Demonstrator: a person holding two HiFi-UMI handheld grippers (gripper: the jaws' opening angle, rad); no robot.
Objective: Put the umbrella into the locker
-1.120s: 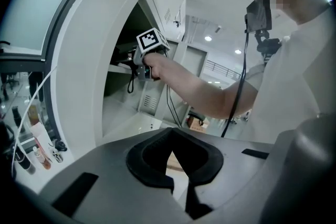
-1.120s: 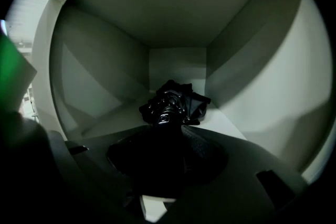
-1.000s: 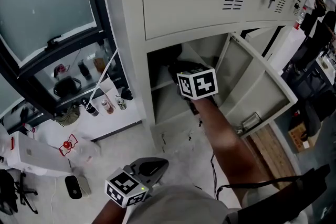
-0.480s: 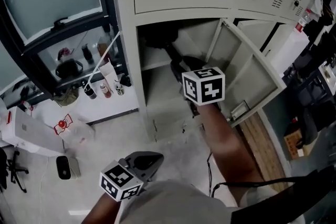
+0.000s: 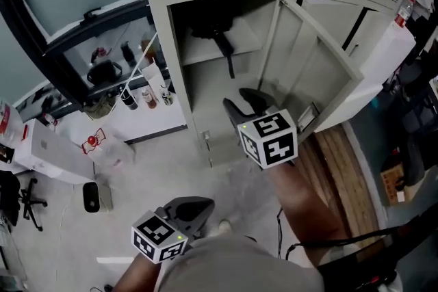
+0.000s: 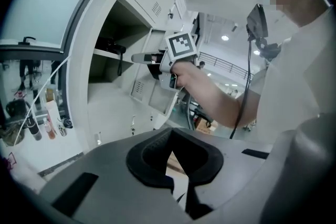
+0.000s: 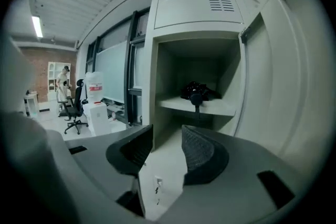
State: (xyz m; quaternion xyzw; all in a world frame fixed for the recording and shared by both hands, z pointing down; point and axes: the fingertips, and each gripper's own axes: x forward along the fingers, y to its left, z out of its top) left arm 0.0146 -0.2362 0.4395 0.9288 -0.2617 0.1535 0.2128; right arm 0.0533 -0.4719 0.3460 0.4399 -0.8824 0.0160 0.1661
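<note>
The black folded umbrella [image 5: 211,32] lies on the shelf [image 5: 248,44] inside the open locker, its handle hanging over the shelf's edge. It also shows in the right gripper view, umbrella [image 7: 196,92], and in the left gripper view, umbrella [image 6: 112,48]. My right gripper [image 5: 241,100] hangs outside the locker below the shelf, open, with nothing between its jaws. In its own view the right gripper [image 7: 167,140] points at the locker opening. My left gripper [image 5: 194,205] stays low near my body, shut and empty; its own view shows the left gripper [image 6: 173,131] with the tips together.
The locker door [image 5: 311,55] stands swung open to the right. A window ledge with bottles [image 5: 144,96] is to the left. A white box [image 5: 51,150] and a small dark object [image 5: 92,196] lie on the floor. Wooden boards [image 5: 342,161] run along the right.
My right gripper has drawn back out of the locker and downward, empty, leaving the umbrella on the shelf. The left gripper has stayed low.
</note>
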